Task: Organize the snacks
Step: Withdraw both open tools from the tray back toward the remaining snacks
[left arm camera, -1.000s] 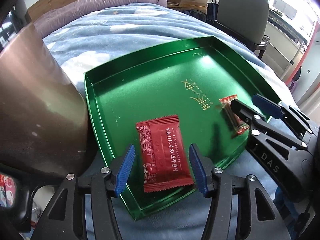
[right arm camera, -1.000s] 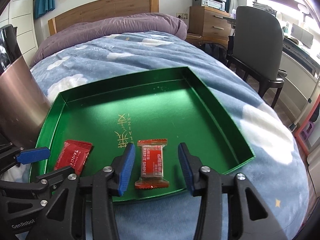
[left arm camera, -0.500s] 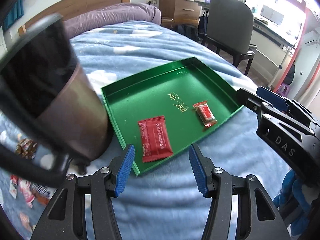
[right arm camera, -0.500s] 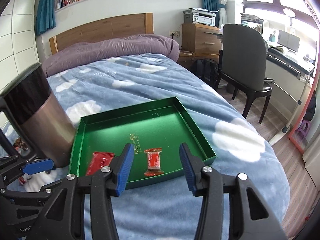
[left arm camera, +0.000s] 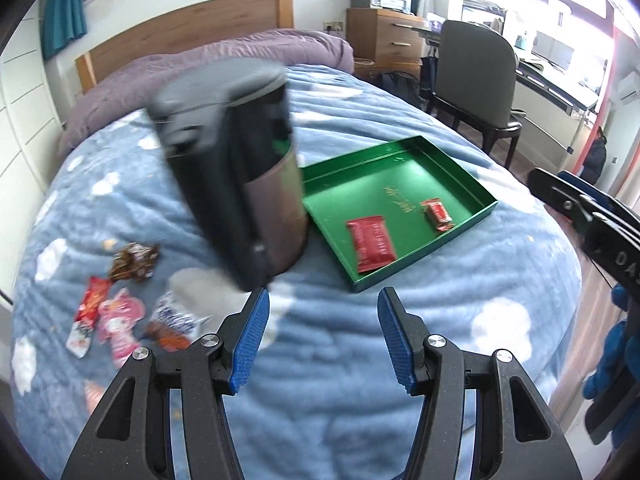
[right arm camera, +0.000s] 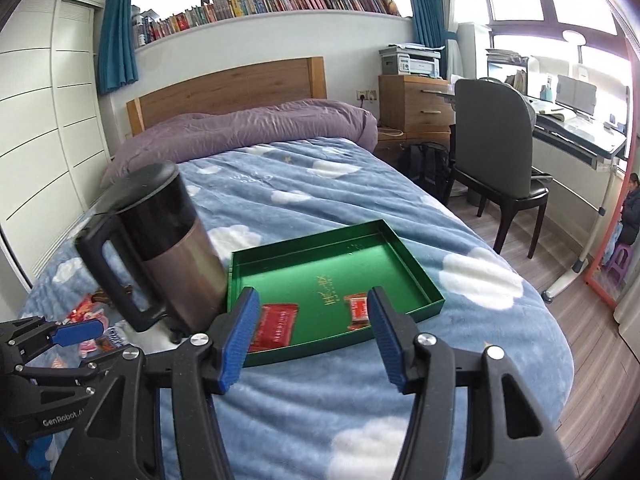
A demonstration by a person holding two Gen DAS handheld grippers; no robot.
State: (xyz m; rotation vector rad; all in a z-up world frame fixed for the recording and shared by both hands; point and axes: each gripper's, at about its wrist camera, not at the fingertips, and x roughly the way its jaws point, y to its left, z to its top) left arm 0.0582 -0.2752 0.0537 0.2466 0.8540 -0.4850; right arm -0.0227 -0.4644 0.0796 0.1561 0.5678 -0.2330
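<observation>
A green tray [left arm camera: 400, 168] [right arm camera: 304, 264] lies on the blue bed. In it lie a large red snack packet [left arm camera: 370, 242] [right arm camera: 276, 326] and a small red candy [left arm camera: 437, 213] [right arm camera: 358, 309]. Several loose snacks [left arm camera: 120, 312] [right arm camera: 88, 308] lie on the blanket left of a kettle. My left gripper [left arm camera: 322, 338] is open and empty, held above the blanket short of the tray; it also shows in the right wrist view [right arm camera: 76, 330]. My right gripper [right arm camera: 308, 338] is open and empty, above the tray's near edge; it shows at the right of the left wrist view [left arm camera: 576, 200].
A dark steel kettle [left arm camera: 240, 184] [right arm camera: 160, 240] stands tilted on the blanket just left of the tray. A purple duvet [right arm camera: 248, 128] lies at the headboard. A chair [right arm camera: 496, 136], a desk and a wooden drawer unit stand right of the bed.
Both grippers have pulled back and up from the tray, leaving the two red snacks in it. The left view has swung left, bringing the kettle and loose snacks into sight.
</observation>
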